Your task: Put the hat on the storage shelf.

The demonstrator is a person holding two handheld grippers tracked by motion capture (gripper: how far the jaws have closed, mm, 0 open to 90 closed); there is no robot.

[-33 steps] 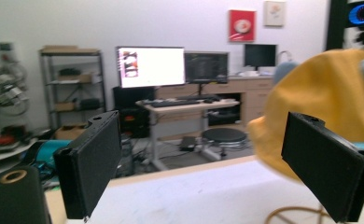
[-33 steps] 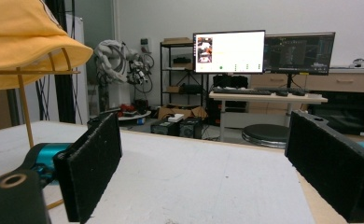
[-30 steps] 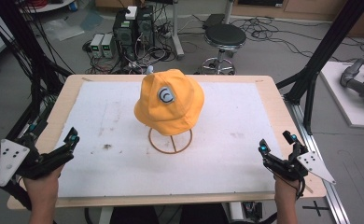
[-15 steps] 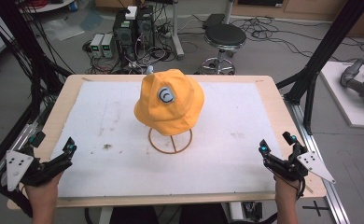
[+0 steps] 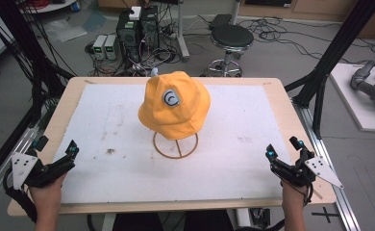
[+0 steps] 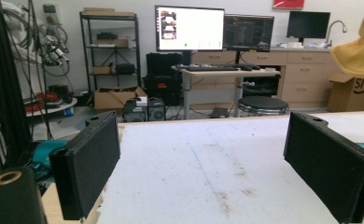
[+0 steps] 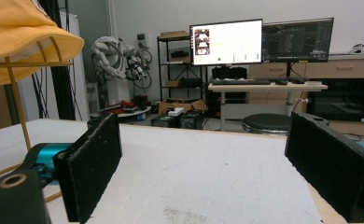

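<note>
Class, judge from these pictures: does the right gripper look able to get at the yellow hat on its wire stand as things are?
Probably yes. The right gripper is open, and bare white mat lies between it and the yellow hat on its wire stand.

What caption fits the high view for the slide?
Yellow bucket hat on a wire stand mid-table, open left gripper and open right gripper resting at the white mat's near corners.

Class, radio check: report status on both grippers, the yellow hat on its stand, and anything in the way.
Left gripper open, empty, near-left of table. Right gripper open, empty, near-right. Yellow hat on wire stand, centre of white mat, untouched. Nothing between grippers and hat.
</note>
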